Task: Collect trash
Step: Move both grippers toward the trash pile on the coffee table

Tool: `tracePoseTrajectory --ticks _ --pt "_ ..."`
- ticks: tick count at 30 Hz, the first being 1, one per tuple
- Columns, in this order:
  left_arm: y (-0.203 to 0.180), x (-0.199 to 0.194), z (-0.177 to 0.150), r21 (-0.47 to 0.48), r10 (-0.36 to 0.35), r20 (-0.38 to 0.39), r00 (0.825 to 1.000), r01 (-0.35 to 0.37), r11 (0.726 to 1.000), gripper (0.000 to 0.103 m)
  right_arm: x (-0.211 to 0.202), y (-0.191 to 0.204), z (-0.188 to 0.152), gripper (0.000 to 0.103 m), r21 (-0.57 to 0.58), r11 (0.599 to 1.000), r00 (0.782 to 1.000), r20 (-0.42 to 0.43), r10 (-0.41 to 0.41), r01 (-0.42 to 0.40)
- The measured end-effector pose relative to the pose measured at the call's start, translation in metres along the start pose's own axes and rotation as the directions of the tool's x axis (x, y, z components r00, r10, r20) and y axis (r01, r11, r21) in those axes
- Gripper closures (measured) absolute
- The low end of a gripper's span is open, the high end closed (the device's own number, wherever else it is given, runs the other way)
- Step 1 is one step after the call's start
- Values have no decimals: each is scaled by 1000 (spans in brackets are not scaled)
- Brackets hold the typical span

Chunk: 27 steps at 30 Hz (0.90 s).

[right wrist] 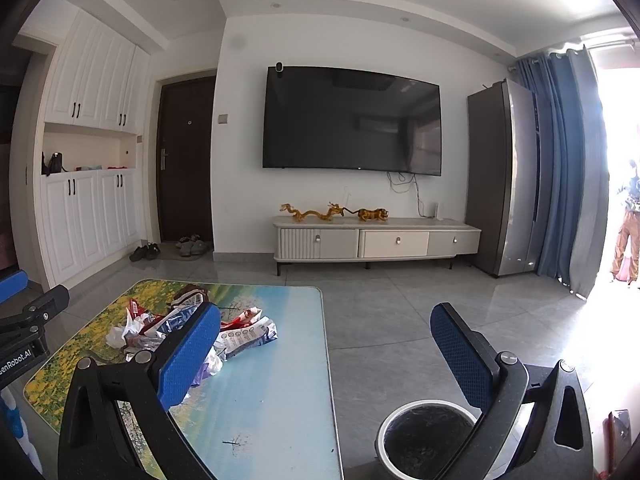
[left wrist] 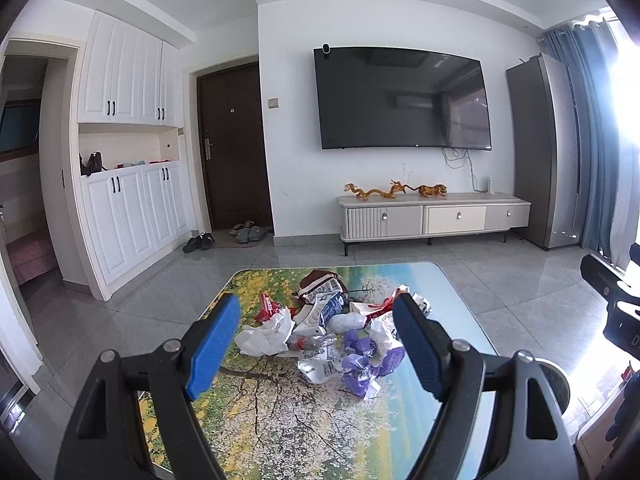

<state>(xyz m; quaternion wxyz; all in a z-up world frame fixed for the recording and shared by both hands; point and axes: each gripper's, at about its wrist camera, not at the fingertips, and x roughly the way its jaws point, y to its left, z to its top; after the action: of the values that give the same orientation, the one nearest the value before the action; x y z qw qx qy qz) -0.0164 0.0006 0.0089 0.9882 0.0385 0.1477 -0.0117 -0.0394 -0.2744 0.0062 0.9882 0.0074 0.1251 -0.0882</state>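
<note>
A pile of trash (left wrist: 320,332) lies on the picture-printed coffee table (left wrist: 280,412): a white plastic bag (left wrist: 266,334), purple wrappers (left wrist: 364,360), a crushed clear bottle (left wrist: 310,342), red packets and cartons. My left gripper (left wrist: 316,300) hovers open in front of the pile, holding nothing. In the right wrist view the pile (right wrist: 180,326) sits at the table's far left, with a white carton (right wrist: 248,336) on its right side. My right gripper (right wrist: 326,310) is open and holds nothing, over the table's right edge. A round white-rimmed bin (right wrist: 428,436) stands on the floor under its right finger.
The bin (left wrist: 558,376) shows partly at the table's right side. A TV cabinet (right wrist: 376,240), a tall grey fridge (right wrist: 500,180) and blue curtains line the far wall. Shoes lie by the dark door (left wrist: 236,236). A person (right wrist: 628,232) stands at the bright opening on the far right.
</note>
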Motion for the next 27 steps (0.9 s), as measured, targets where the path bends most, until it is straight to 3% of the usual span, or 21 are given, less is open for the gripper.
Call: tracePoseTrajectory --ticks 8,18,27 --pt "6 -2 -1 -22 -24 7 1000 24 999 25 2 6 -4 0 1 1000 1000 2 -4 4" --pt "30 0 1 -79 38 51 998 -34 996 25 3 9 -10 0 14 1000 1000 29 10 -10" --pt "69 19 -5 -115 77 -31 997 -81 990 25 13 9 -15 0 41 996 997 4 81 -81"
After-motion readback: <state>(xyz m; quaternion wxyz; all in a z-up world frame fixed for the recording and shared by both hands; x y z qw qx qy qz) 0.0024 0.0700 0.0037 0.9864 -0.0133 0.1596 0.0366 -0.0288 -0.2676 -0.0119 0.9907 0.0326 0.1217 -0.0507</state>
